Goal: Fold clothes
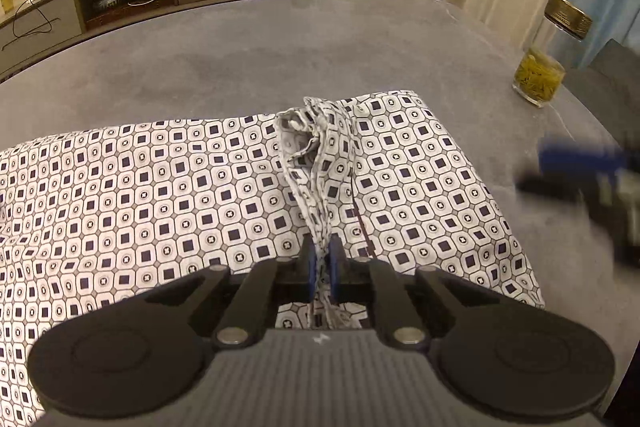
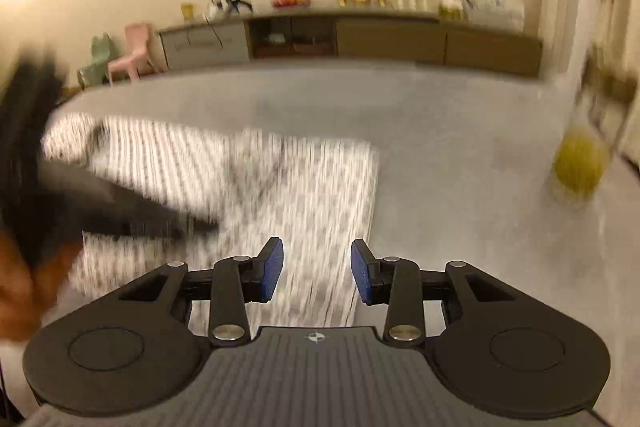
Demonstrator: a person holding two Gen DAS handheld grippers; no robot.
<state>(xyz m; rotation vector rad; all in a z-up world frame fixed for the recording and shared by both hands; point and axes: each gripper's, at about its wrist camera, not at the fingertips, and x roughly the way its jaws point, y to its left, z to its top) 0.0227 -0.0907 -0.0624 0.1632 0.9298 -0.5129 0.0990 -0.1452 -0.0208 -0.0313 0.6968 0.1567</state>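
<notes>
The left gripper (image 1: pixel 321 269) was closed, its blue-padded fingers (image 1: pixel 307 267) pressed nearly together on a gathered ridge of patterned cloth (image 1: pixel 320 187) that rose between them. The right gripper (image 2: pixel 317 275) hung with its fingers (image 2: pixel 272 273) spread well apart, nothing between them. In the left wrist view the right gripper appeared blurred at the right edge. A blurred hand (image 2: pixel 24 283) showed at the right wrist view's left edge.

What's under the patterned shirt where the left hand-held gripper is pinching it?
The left hand-held gripper pinches a raised ridge of the white square-patterned shirt. More of the shirt lies flat beneath it, on the grey table. Anything under the cloth is hidden.
</notes>
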